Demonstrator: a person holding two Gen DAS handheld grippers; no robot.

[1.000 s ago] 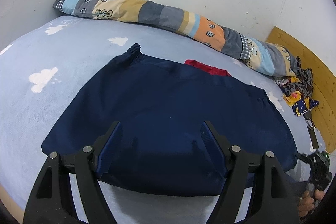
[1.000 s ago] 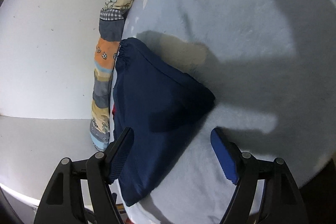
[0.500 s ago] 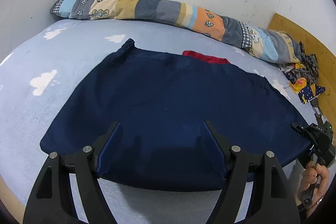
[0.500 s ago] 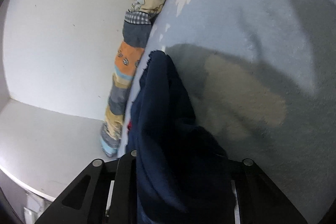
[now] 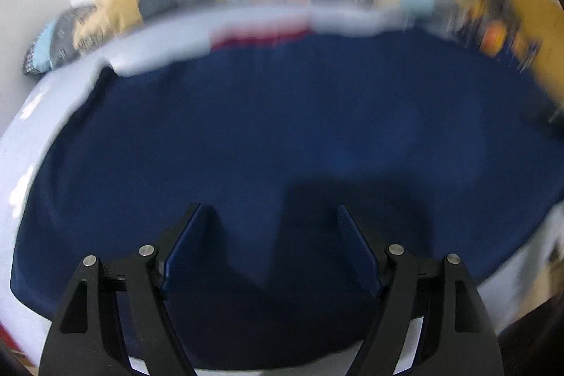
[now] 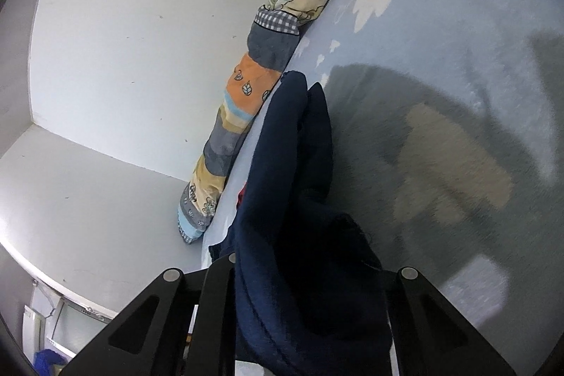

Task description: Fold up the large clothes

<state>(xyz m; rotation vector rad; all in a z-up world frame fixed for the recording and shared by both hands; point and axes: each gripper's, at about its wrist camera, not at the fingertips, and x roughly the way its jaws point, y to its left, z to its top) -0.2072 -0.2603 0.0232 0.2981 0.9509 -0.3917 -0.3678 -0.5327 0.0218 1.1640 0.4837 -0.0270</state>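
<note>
Right tongs (image 6: 303, 284) are clamped on a bunched corner of the navy garment (image 6: 296, 199), their jaws having just been closing with the fabric between them. Left tongs (image 5: 271, 245) stand wide, empty, above the garment's near edge. The garment lies spread on the pale blue bed (image 6: 440, 41), a striped bolster (image 6: 261, 87) along the wall behind it. Left view is motion-blurred.
</note>
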